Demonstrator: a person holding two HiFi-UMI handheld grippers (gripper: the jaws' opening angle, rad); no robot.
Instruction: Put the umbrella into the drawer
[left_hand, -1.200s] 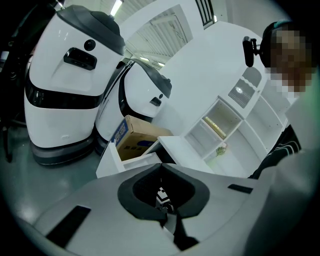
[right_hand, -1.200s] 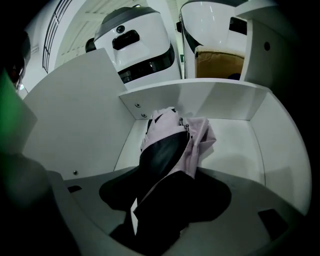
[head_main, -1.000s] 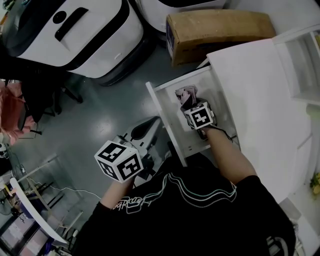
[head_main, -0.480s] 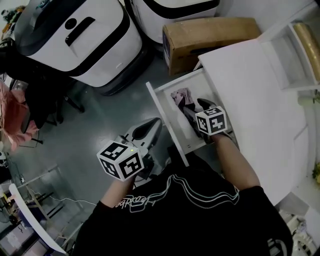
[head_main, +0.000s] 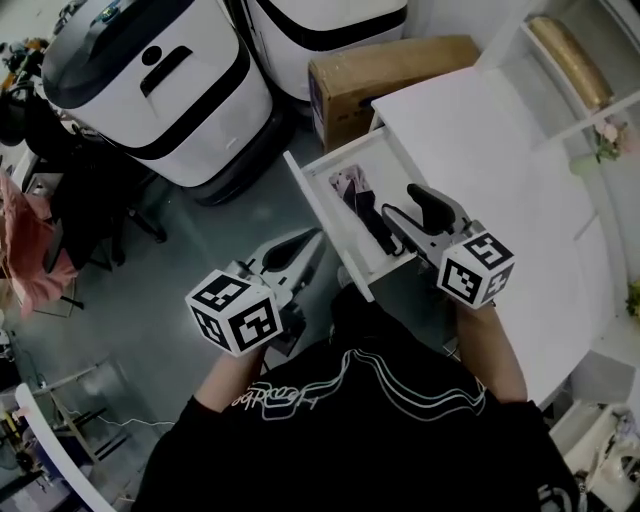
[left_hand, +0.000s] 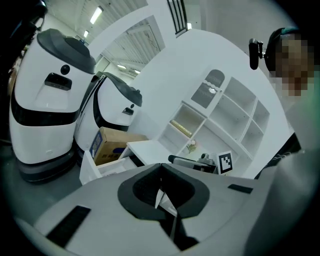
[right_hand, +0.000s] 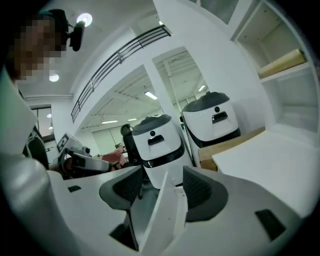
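Note:
The folded umbrella (head_main: 362, 202), with a pinkish canopy and a dark handle, lies inside the open white drawer (head_main: 318, 207) and no gripper touches it. My right gripper (head_main: 412, 213) is held above the drawer's near right corner, open and empty. In the right gripper view its jaws (right_hand: 162, 174) stand apart with only a white drawer wall (right_hand: 159, 220) below them. My left gripper (head_main: 293, 254) hangs over the grey floor left of the drawer. In the left gripper view its tips (left_hand: 161, 167) meet with nothing between them.
Two white and black robot bases (head_main: 150, 90) stand beyond the drawer, with a cardboard box (head_main: 390, 68) beside them. The white desk top (head_main: 480, 150) runs along the right, with shelves (head_main: 570, 60) at its far end. A pink cloth (head_main: 20, 240) and a chair are at left.
My right gripper has let go of the umbrella, opened, and drawn back out of the drawer toward the person. The umbrella stays lying in the drawer. The left gripper has barely moved.

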